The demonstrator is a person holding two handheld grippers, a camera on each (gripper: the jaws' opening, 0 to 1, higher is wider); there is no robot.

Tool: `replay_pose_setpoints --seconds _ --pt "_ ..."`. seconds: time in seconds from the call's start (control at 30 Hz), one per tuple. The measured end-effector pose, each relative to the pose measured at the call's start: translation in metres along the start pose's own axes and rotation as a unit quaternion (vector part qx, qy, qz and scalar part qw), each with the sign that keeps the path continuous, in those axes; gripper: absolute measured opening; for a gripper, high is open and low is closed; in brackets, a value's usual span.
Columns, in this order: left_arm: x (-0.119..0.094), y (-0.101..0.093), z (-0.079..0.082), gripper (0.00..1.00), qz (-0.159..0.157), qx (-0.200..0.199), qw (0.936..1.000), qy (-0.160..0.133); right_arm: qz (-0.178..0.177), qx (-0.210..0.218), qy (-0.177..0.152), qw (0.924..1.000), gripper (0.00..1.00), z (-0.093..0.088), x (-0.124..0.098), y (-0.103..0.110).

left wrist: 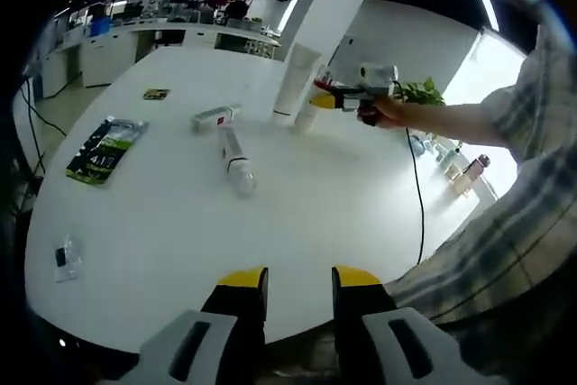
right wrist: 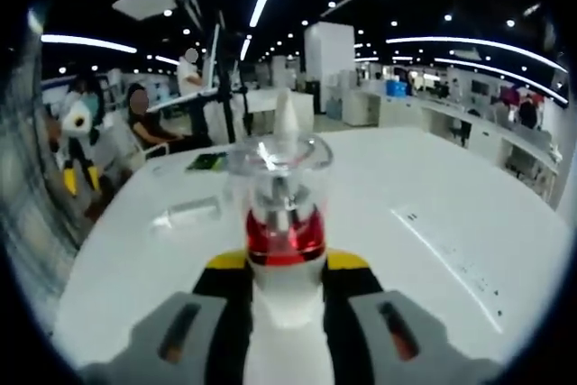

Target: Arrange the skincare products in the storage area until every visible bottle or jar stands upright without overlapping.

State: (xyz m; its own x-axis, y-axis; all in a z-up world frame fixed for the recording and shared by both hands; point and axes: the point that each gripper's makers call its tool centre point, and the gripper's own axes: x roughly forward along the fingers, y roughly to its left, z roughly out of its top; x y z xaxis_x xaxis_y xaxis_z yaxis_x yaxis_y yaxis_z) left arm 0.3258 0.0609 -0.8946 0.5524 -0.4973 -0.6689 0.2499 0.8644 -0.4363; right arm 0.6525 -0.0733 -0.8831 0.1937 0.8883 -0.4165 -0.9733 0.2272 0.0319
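Right hand-held gripper (right wrist: pixel 287 268) clamped on pump bottle (right wrist: pixel 281 223), left hand-held gripper (left wrist: pixel 299 279) narrowly parted over white table (left wrist: pixel 297 223)

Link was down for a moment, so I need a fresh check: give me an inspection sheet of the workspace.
Surface: white table, bare in the foreground.
Job's things: tall white tube upright; clear bottle and a smaller item lying flat; red-collared pump bottle held upright.
Clutter: green packet, small dark card, small bag.
Grippers: left gripper open, empty; right gripper shut on the pump bottle.
Cables: black cable across the table.
Surroundings: office desks, seated people, plant.
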Motion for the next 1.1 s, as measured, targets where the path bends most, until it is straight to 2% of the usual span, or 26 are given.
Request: replay_pose_setpoints --seconds 0.13,0.23,0.4,0.5,0.73,1.1 --pt "0.0004 -0.0019 -0.0002 0.29 -0.001 0.003 1.0000 0.002 0.006 -0.005 -0.008 0.9999 0.27 0.0005 -0.0002 0.0003" --pt "-0.0017 0.0008 0.0053 0.29 -0.001 -0.014 0.9998 -0.013 0.008 -0.013 -0.010 0.9998 0.27 0.0029 0.0014 0.0015" --pt "-0.0020 0.0022 0.0053 0.28 0.002 -0.018 0.9997 -0.013 0.011 -0.023 -0.014 0.9996 0.27 0.0052 0.0061 0.0015" --pt "-0.0014 0.0020 0.0060 0.28 -0.003 -0.034 0.9992 -0.020 0.016 -0.029 -0.019 0.9993 0.27 0.0052 0.0061 0.0012" --pt "-0.0021 0.0041 0.0055 0.28 -0.001 -0.037 0.9991 -0.020 0.016 -0.024 -0.026 0.9992 0.27 0.0047 0.0039 -0.0002" --pt "-0.0023 0.0061 0.0016 0.28 -0.002 -0.043 0.9989 -0.020 0.012 -0.038 -0.027 0.9988 0.27 0.0062 0.0070 -0.0023"
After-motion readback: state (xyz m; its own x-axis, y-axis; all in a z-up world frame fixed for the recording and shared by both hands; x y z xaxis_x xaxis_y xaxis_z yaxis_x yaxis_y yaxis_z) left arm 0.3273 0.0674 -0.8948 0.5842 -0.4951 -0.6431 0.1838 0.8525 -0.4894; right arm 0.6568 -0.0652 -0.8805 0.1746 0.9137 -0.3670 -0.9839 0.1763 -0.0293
